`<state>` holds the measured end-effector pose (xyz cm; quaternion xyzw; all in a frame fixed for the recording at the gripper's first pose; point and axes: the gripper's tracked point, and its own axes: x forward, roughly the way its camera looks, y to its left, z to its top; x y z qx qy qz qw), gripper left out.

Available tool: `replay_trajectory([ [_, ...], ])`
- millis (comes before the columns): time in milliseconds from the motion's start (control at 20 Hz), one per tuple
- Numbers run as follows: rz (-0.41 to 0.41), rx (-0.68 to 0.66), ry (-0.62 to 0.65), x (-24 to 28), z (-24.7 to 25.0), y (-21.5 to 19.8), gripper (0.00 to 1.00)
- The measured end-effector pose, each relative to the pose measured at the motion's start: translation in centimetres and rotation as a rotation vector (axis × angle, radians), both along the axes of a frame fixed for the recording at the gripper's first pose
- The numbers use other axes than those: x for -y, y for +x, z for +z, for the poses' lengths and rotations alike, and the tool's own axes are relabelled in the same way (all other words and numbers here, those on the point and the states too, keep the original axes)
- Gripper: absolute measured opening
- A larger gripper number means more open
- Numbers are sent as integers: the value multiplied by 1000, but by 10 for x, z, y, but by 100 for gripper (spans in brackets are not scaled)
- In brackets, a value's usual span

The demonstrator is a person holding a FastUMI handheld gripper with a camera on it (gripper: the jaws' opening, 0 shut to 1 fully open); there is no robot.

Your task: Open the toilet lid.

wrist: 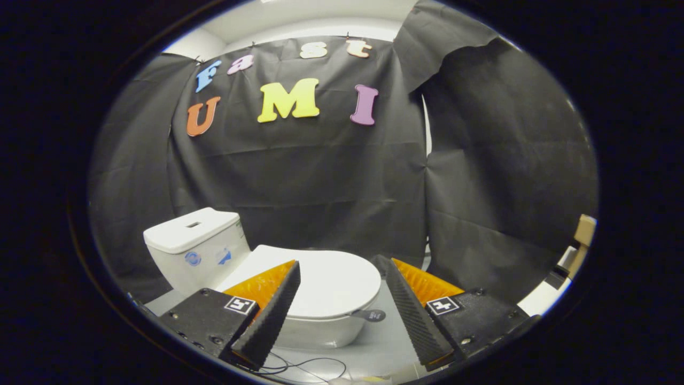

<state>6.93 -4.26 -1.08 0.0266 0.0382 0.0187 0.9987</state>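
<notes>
A black cloth wall (pixel 331 176) takes up most of the frame, hanging in creased panels from the upper middle down to the lower third, with a narrow bright gap between two panels right of centre. Below it, in the lower left, stands a small white toilet (pixel 315 331) on a pale grey counter (pixel 374 350). Its tank (pixel 195 248) sits at the left, close against the cloth, and the bowl reaches toward the centre. The toilet lid (pixel 331 283) lies flat and closed on the bowl, its rounded front edge curving toward the lower middle of the frame, and a small dark tab (pixel 374 315) sticks out from under that edge on the right side. The tongs (pixel 339 275) are spread wide at the bottom of the frame, pinching nothing; the left finger lies in front of the lid's left part and the right finger stands to the right of the lid's edge, clear of it. Open counter shows between the fingers in front of the bowl, and to the right of the bowl up to the cloth. A thin dark cable (pixel 304 366) loops on the counter at the bottom centre.
</notes>
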Motion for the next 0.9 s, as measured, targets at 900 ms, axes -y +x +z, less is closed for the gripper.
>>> replay_trajectory([
  [900,47,-345,481,78,-151,136,99],
])
